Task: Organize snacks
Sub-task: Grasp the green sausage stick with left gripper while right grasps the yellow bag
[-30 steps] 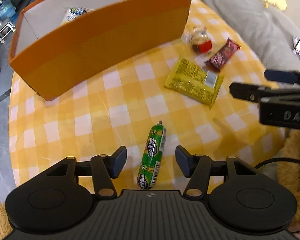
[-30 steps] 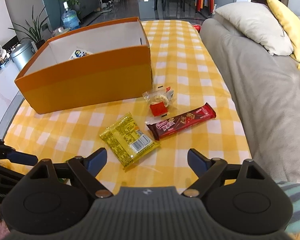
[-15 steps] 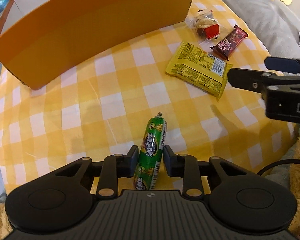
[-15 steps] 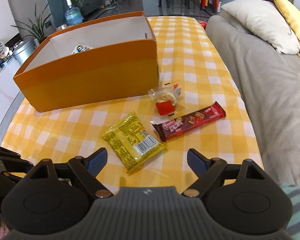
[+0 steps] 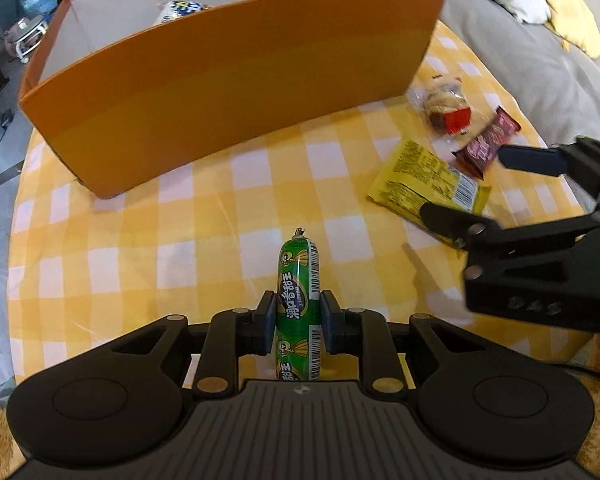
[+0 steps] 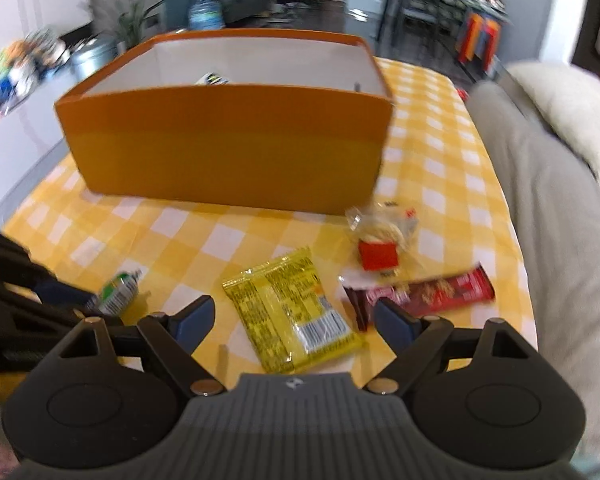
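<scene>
Pinching the sausage (image 5: 298,304) near the table's front edge, the left gripper (image 5: 297,322) has its pick made; next, lift it over the box (image 5: 228,92) wall. The right gripper (image 6: 294,320) hangs spread above the yellow packet (image 6: 296,314).

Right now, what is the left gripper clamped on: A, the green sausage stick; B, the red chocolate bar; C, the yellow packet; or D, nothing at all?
A: in the left wrist view the left gripper has its pads pressed against both sides of the green sausage stick, while the yellow packet and the red chocolate bar lie apart on the checked cloth.
</scene>
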`<state>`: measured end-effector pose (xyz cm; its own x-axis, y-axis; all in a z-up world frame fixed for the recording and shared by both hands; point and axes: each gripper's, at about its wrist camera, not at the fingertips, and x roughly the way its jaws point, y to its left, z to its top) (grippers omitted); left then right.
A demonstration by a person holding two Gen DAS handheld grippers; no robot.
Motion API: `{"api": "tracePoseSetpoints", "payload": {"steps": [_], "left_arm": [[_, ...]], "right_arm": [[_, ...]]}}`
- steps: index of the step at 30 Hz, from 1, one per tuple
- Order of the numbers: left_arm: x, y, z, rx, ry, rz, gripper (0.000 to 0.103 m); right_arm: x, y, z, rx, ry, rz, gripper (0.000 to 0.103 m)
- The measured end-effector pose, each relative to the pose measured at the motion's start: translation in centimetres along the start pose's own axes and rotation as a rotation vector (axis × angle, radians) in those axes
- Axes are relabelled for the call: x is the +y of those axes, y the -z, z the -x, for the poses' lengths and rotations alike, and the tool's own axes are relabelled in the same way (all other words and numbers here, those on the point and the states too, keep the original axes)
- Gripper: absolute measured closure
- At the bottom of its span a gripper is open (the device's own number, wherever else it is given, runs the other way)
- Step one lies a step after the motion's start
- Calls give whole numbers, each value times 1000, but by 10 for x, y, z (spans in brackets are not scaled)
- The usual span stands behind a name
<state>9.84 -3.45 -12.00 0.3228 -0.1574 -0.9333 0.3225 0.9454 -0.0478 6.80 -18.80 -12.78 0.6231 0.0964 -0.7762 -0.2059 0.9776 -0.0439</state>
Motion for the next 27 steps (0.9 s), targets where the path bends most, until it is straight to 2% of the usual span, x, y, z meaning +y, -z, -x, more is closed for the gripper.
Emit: {"api": "tracePoseSetpoints", "payload": {"steps": [4, 18, 20, 22, 24, 27], "left_arm": [[3, -3, 0, 1, 7, 12, 78], [5, -6, -4, 8, 21, 33, 78], [6, -5, -6, 16, 19, 41, 78], [7, -4, -7, 19, 17, 48, 78], [8, -4, -7, 17, 13, 47, 78], [8, -3, -8, 21, 4, 45, 78]], "right_arm": [[4, -1, -19, 22, -28, 61, 31], [-3, 3, -43, 82, -59, 12, 30], [-2, 3, -43, 84, -58, 10, 32], [-2, 2, -41, 88, -60, 8, 41], [-2, 1, -40, 110, -67, -7, 41], [-6, -3, -36, 164, -91, -101, 40]]}}
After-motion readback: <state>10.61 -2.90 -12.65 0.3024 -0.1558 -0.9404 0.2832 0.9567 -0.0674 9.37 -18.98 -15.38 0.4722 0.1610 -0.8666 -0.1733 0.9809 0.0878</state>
